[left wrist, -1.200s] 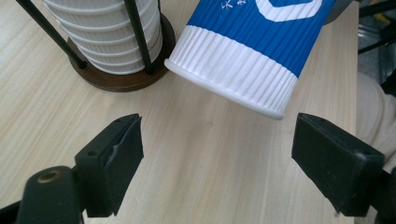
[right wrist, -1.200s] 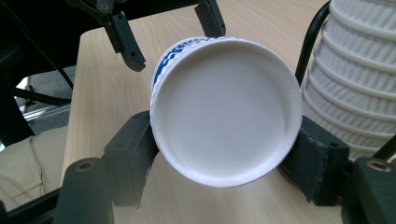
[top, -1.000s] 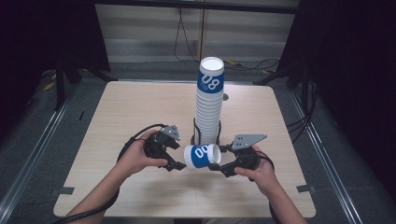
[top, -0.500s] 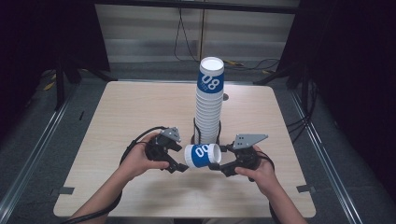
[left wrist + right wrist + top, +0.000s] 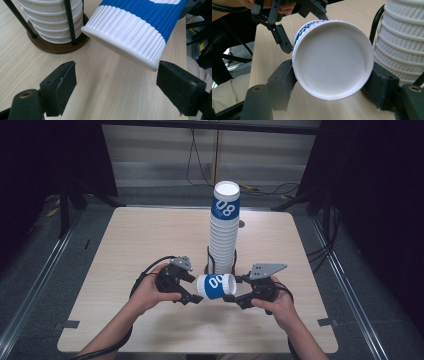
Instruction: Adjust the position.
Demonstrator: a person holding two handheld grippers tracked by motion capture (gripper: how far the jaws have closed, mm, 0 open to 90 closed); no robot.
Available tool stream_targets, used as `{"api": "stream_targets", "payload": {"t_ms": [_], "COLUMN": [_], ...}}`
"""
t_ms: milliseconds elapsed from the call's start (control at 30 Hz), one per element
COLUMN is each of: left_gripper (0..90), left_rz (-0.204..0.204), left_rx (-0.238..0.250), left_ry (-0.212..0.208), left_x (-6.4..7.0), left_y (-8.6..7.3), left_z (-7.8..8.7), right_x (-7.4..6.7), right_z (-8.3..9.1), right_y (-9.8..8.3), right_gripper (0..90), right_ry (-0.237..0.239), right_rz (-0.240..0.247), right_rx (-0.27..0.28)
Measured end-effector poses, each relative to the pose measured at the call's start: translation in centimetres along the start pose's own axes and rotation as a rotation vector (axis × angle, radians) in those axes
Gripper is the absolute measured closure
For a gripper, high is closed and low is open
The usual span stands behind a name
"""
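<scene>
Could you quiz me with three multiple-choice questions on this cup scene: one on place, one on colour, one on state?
1. Where does the cup stack stand?
A. in a rack beyond the hands
B. on the floor
C. at the table's left edge

2. What colour is the held cup's band?
A. red
B. blue
C. green

3. How does the left tool stand?
A. shut on the cup
B. open near the cup's end
C. lying on the table

Answers: 1 A, the stack rises mid-table; 2 B, blue band, white numerals; 3 B, both pads stand clear while the right tool grips the cup.
</scene>
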State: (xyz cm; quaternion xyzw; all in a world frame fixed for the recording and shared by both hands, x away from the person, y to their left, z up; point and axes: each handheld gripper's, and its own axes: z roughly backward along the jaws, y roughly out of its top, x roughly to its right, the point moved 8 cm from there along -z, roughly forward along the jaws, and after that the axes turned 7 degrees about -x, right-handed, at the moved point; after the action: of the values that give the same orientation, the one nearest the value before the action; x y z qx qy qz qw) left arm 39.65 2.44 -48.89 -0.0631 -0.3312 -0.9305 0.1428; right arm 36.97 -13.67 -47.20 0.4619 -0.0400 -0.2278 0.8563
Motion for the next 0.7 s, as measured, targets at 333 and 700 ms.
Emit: {"api": "stream_targets", "payload": {"t_ms": [333,700], "left_gripper": [15.5,12.8], "left_rz": [-0.007,-0.055], "left_rx": [-0.004,0.004], "left_ry": [0.004,0.012], "left_x": [0.25,0.19], "left_y": [0.29,0.17], "left_z": [-0.40,-0.57], "right_x": [-0.12,-0.31], "right_z": [-0.11,-0.17], "right_y": [0.03,0.01], "right_gripper": [29.2,29.3], "right_ry": [0.006,0.012], "right_rz": [0.004,0.011], "right_rx": [0.002,-0.003]}}
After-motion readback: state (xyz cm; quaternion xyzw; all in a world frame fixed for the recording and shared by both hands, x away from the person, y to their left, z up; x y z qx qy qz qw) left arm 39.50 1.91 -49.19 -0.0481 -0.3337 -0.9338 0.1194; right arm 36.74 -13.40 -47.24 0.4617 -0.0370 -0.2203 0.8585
